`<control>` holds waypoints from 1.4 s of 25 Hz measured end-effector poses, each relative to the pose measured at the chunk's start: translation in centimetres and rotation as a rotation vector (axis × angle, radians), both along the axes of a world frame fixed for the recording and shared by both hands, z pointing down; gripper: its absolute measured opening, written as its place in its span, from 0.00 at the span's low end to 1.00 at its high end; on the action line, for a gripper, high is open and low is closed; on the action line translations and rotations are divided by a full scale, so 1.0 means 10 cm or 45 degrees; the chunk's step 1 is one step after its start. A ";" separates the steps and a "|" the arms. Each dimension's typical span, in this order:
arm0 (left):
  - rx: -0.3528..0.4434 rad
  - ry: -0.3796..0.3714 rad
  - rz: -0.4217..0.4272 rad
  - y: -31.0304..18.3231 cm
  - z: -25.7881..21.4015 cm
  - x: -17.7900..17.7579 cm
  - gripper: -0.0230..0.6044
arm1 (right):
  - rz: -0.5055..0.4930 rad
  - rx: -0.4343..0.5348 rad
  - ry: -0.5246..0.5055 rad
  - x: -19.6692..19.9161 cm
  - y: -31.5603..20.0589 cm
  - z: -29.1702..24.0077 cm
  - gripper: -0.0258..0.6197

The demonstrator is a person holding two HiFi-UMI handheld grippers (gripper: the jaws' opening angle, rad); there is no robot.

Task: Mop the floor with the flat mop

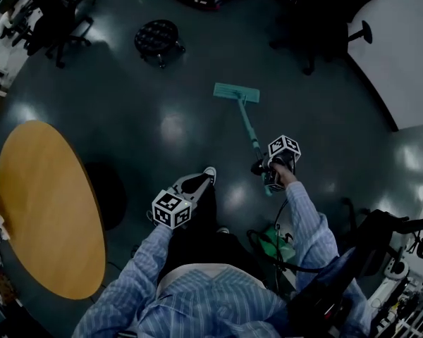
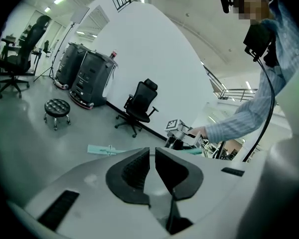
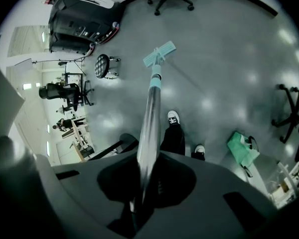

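Observation:
The flat mop's teal head (image 1: 237, 92) lies flat on the dark floor ahead of me. Its handle (image 1: 249, 128) slopes back to my right gripper (image 1: 268, 171), which is shut on it. In the right gripper view the silvery handle (image 3: 150, 113) runs out from between the jaws of the right gripper (image 3: 147, 176) to the mop head (image 3: 159, 54). My left gripper (image 1: 178, 201) hangs low by my left leg, away from the mop. Its jaws (image 2: 152, 166) stand nearly together with nothing between them. The left gripper view also shows the mop head (image 2: 100, 150) and the right gripper (image 2: 177, 138).
A round wooden table (image 1: 49, 210) stands at my left. A black tufted stool (image 1: 157, 39) sits beyond the mop, with office chairs at the far left (image 1: 56, 20) and far right (image 1: 317, 20). A green bag (image 1: 276, 243) lies by my right foot. Black equipment cases (image 2: 87, 76) stand against the wall.

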State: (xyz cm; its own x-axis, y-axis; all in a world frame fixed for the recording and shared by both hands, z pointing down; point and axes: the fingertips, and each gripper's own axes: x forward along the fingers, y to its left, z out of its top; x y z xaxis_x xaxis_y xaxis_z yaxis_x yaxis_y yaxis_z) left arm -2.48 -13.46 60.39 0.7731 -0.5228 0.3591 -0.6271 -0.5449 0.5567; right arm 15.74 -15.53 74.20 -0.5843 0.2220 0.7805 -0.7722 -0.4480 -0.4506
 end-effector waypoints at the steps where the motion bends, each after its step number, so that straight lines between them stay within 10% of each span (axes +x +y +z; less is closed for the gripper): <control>1: 0.006 -0.001 -0.010 0.09 -0.03 -0.01 0.09 | 0.027 -0.005 -0.021 -0.02 0.20 -0.02 0.12; 20: 0.071 0.147 -0.262 2.52 -0.71 -0.15 0.09 | 0.001 -0.025 -0.048 0.00 3.76 -0.33 0.12; 35: 0.106 0.092 -0.157 3.52 -0.95 -0.33 0.09 | 0.030 -0.070 -0.073 -0.17 5.63 -0.61 0.12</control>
State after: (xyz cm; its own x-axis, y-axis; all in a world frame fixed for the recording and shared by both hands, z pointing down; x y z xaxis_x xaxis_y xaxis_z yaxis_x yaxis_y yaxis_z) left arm -5.75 21.72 50.86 0.7235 -0.6409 0.2565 -0.6521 -0.5126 0.5586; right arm 14.02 40.78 68.11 -0.6332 0.2491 0.7328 -0.7347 -0.4911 -0.4680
